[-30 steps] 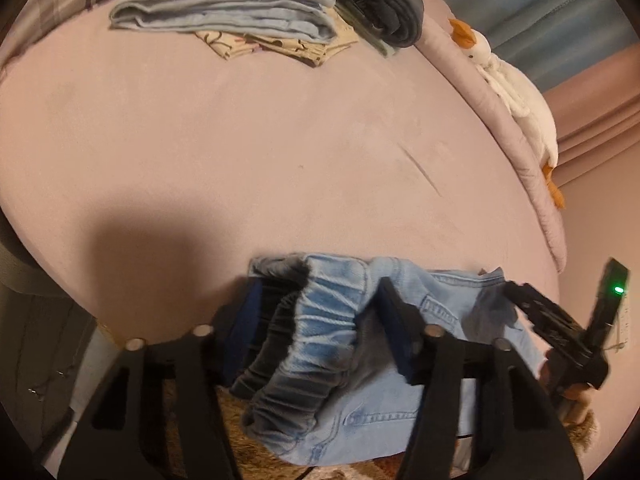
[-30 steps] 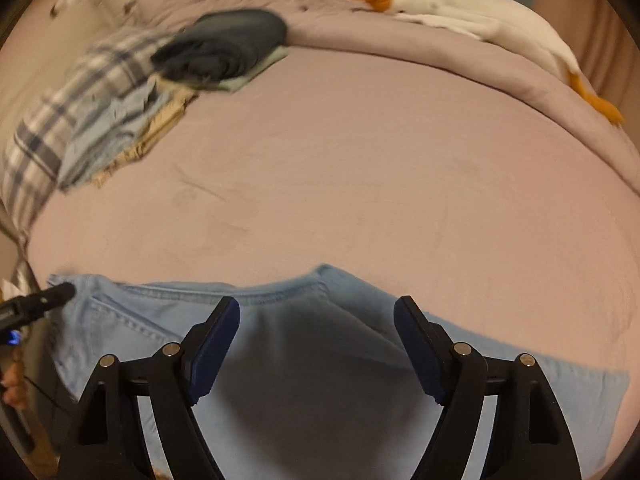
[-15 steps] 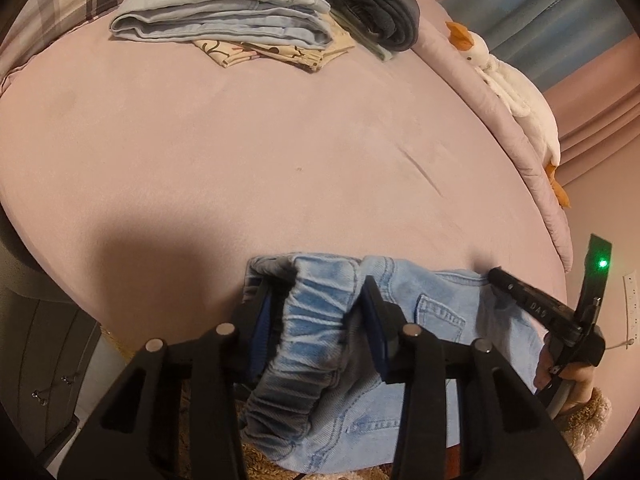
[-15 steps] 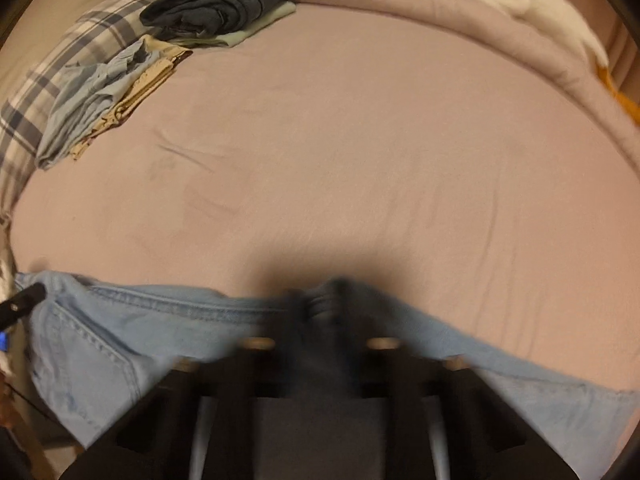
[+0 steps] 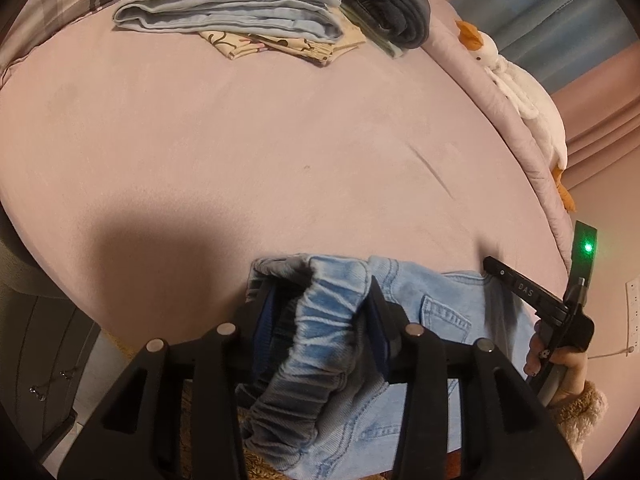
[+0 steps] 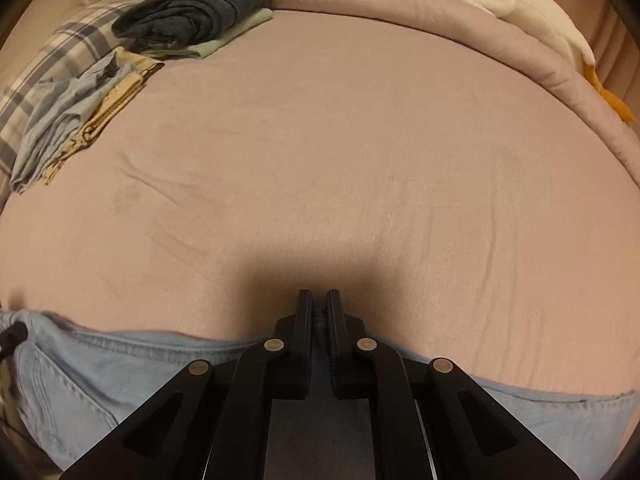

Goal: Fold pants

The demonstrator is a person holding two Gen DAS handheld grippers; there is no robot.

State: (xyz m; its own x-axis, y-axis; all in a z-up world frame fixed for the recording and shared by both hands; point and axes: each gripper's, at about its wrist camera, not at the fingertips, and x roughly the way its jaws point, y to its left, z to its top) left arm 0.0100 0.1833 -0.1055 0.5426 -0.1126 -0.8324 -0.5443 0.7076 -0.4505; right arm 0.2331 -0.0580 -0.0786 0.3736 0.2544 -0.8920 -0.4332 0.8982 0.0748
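Light blue denim pants [image 5: 436,312] hang over the near edge of the pink bed [image 5: 280,152]. My left gripper [image 5: 322,300] is shut on the gathered elastic waistband [image 5: 332,300]. In the right wrist view the pants [image 6: 100,364] lie along the bed edge, and my right gripper [image 6: 319,312] is shut on a fold of denim at the crotch seam. The right gripper also shows in the left wrist view [image 5: 536,300] at the far right, held by a hand.
Folded clothes are stacked at the far left of the bed: light blue jeans [image 5: 228,12], a patterned beige piece [image 5: 280,46], dark grey pants [image 5: 384,4]. A white goose plush [image 5: 520,92] lies on the rolled quilt along the far edge. A plaid pillow [image 6: 44,80] is behind the stack.
Both grippers closed: the left pinched the waistband tighter, the right went from wide open to shut on the denim at the crotch.
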